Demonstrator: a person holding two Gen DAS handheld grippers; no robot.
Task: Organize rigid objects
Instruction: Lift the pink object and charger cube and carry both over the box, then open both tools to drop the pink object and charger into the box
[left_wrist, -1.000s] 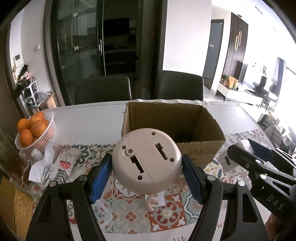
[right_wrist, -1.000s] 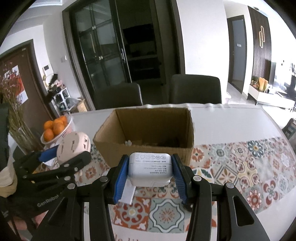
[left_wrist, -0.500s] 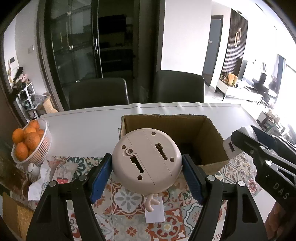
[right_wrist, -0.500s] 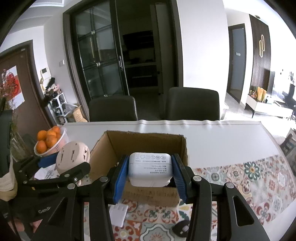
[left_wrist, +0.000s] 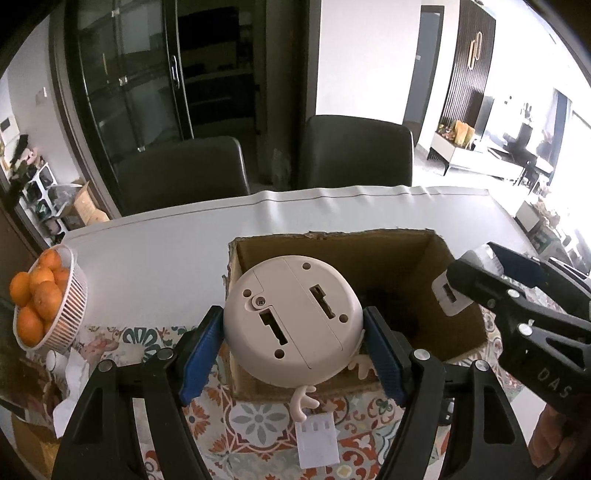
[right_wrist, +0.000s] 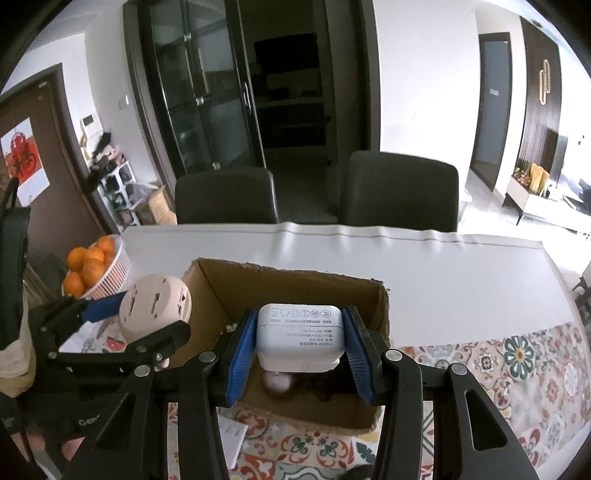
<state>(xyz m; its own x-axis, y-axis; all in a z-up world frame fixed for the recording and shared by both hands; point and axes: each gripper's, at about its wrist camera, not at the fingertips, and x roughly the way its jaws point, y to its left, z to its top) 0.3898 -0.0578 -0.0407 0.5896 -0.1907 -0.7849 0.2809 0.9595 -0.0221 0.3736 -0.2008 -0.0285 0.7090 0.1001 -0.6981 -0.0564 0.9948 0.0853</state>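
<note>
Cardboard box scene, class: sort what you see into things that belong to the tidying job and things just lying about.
Belonging:
cardboard box
round beige gadget in left gripper
white charger in right gripper

Lying about:
basket of oranges
two chairs

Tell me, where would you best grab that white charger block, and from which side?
By its two flat opposite sides, approaching from its back end, as the right tongs do now. The charger is a rounded block with flat, parallel side faces, so the blue pads sit flush on them. That likely leaves the charger free to drop straight into the box.
</note>
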